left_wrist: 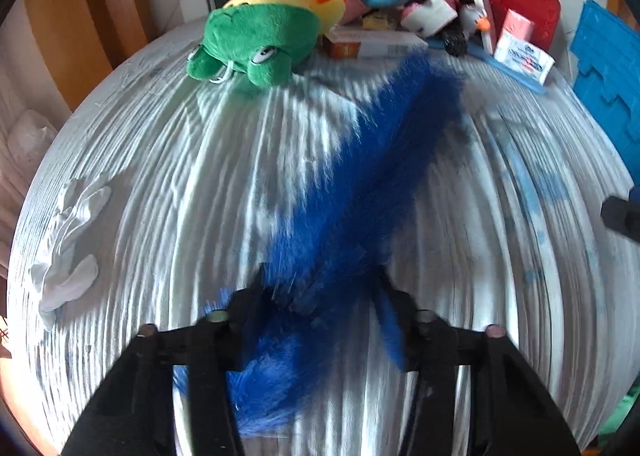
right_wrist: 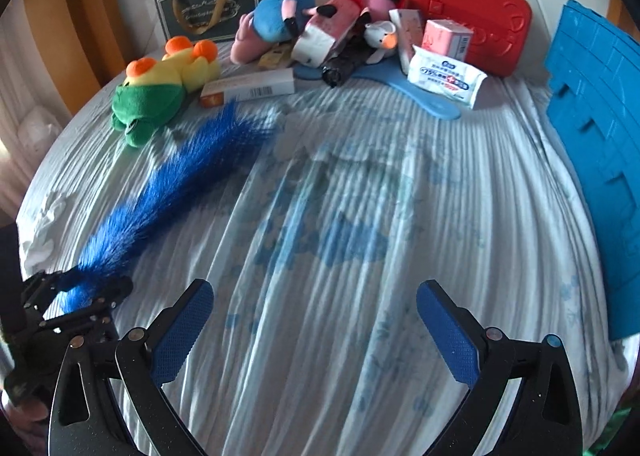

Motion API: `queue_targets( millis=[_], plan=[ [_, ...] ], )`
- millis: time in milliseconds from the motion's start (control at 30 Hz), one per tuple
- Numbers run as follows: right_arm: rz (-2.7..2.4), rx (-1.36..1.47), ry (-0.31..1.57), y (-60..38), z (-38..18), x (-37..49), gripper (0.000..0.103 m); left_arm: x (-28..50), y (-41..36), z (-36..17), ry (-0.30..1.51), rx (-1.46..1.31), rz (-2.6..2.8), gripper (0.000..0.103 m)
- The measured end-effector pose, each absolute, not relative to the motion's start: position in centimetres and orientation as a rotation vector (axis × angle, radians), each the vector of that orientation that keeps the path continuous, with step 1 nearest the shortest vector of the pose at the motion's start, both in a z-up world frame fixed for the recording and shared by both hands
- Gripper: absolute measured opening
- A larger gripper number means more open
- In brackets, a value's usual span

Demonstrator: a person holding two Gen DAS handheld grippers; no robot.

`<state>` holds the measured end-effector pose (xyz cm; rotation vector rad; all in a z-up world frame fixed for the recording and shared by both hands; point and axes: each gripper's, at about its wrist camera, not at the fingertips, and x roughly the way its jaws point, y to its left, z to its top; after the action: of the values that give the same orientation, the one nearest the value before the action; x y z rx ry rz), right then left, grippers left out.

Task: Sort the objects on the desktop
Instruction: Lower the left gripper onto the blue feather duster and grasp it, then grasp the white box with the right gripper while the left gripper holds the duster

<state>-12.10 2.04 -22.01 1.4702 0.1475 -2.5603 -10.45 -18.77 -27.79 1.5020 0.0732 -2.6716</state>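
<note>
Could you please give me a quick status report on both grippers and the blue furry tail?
Left gripper shut on blue furry tail, tail trailing across bedsheet. Right gripper open, empty. Nothing in the way.

Blue fur of the furry blue tail (left_wrist: 352, 192) hides the left gripper (left_wrist: 320, 292) fingertips; beside the tail the striped cloth (left_wrist: 160, 176) smears; beyond it, the blue board (left_wrist: 608, 96) is cut off by the frame edge
</note>
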Motion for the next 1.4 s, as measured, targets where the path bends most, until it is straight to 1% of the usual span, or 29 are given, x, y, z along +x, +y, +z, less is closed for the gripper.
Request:
queue_targets(
  millis=[33,100,167,267,367,433,467,533,600,700,733,1000,1133,1200,1233,1300,1400],
  plan=[
    [-2.551,1.474,0.155,2.0,-22.3,-12.4,0.103,-10.6,-18.9,-27.7,0.095,1.496,-2.666,0.03],
    [-2.539,1.477,0.185,1.9,-22.7,-12.8,0.103,-10.7,-19.2,-27.4,0.127,1.48,-2.65,0.025],
    [-2.528,1.466,0.223,1.7,-22.9,-13.3,0.103,-10.2,-19.3,-26.4,0.13,1.434,-2.639,0.022],
    [-2.497,1.429,0.249,1.4,-22.7,-14.0,0.102,-9.2,-19.6,-23.2,0.187,1.331,-2.642,0.018],
    [-2.442,1.383,0.254,0.7,-22.0,-15.1,0.096,-8.7,-20.1,-19.4,0.219,1.202,-2.62,0.017],
    [-2.41,1.338,0.249,0.4,-21.0,-16.0,0.092,-9.0,-20.5,-17.6,0.206,1.135,-2.588,0.017],
    [-2.396,1.311,0.247,0.2,-20.3,-16.6,0.091,-9.3,-20.7,-16.9,0.206,1.109,-2.567,0.017],
    [-2.366,1.251,0.246,-0.1,-19.1,-17.7,0.084,-9.9,-21.1,-16.4,0.238,1.075,-2.535,0.017],
    [-2.329,1.194,0.27,-0.6,-18.4,-19.3,0.082,-10.8,-21.3,-16.7,0.276,1.063,-2.508,0.017],
    [-2.286,1.163,0.321,-1.5,-18.5,-22.3,0.067,-12.8,-21.1,-18.2,0.348,1.091,-2.496,0.017],
    [-2.277,1.161,0.337,-1.9,-18.7,-23.8,0.065,-13.6,-21.1,-18.9,0.357,1.101,-2.501,0.017],
    [-2.28,1.145,0.403,-4.9,-22.4,-34.5,0.061,-20.2,-20.8,-21.6,0.346,1.117,-2.482,0.017],
    [-2.225,1.132,0.395,-7.2,-23.8,-38.9,0.054,-23.2,-21.1,-22.1,0.337,1.116,-2.468,0.017],
    [-2.219,1.132,0.404,-8.4,-24.6,-40.5,0.054,-24.2,-21.1,-22.3,0.313,1.112,-2.464,0.017],
    [-2.217,1.141,0.408,-8.8,-25.1,-41.2,0.052,-24.6,-21.2,-22.2,0.309,1.109,-2.462,0.017],
    [-2.204,1.185,0.393,-9.1,-26.4,-42.7,0.049,-25.2,-21.4,-22.1,0.295,1.102,-2.46,0.017],
    [-2.179,1.239,0.302,-8.4,-26.5,-43.5,0.049,-25.6,-21.7,-22.0,0.277,1.1,-2.456,0.017]
  ],
)
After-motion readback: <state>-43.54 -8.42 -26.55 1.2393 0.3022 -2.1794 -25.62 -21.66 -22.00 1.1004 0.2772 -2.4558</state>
